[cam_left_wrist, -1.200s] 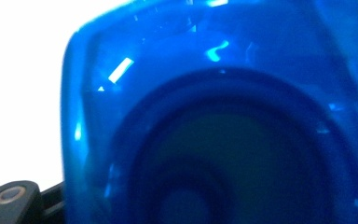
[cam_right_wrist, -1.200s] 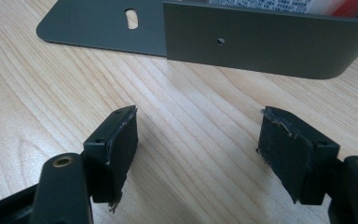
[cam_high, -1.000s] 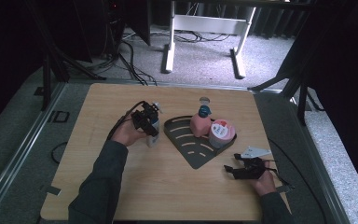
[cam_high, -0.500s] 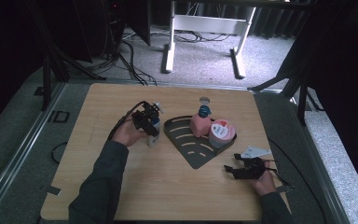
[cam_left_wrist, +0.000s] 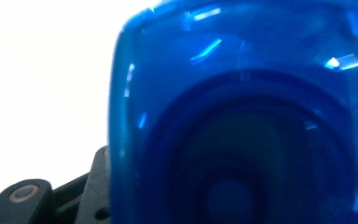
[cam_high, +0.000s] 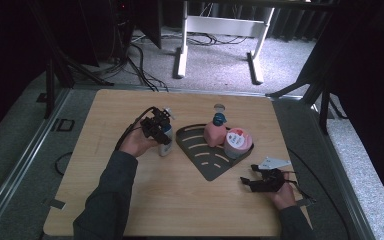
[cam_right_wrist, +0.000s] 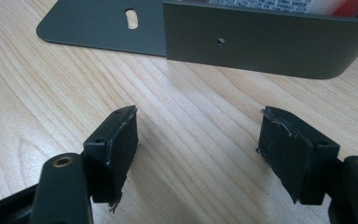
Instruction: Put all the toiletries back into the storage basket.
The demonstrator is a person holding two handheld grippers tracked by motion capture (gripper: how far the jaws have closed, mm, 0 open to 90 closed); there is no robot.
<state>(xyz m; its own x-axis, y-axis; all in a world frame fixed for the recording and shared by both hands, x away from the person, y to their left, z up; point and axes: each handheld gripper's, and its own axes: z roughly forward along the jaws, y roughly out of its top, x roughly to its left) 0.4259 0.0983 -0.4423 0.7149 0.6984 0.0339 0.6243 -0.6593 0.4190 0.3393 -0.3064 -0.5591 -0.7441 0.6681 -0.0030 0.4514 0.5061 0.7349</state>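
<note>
Blue translucent plastic — the top of a small clear bottle (cam_left_wrist: 242, 121) — crowds the left gripper view, sitting right against the lens. From above, the left gripper (cam_high: 161, 131) pinches this bottle, which stands upright on the pale wooden table (cam_high: 130, 200), just beside the dark grey fan-shaped metal rack (cam_high: 205, 160). The jaws have just been closing on it. The right gripper (cam_high: 260, 184) rests near the rack's corner — its jaws spread wide over bare wood, nothing between them.

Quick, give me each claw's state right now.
Left claw: closed on the blue-capped bottle, upright on the table.
Right claw: open, nothing between its jaws.
</note>
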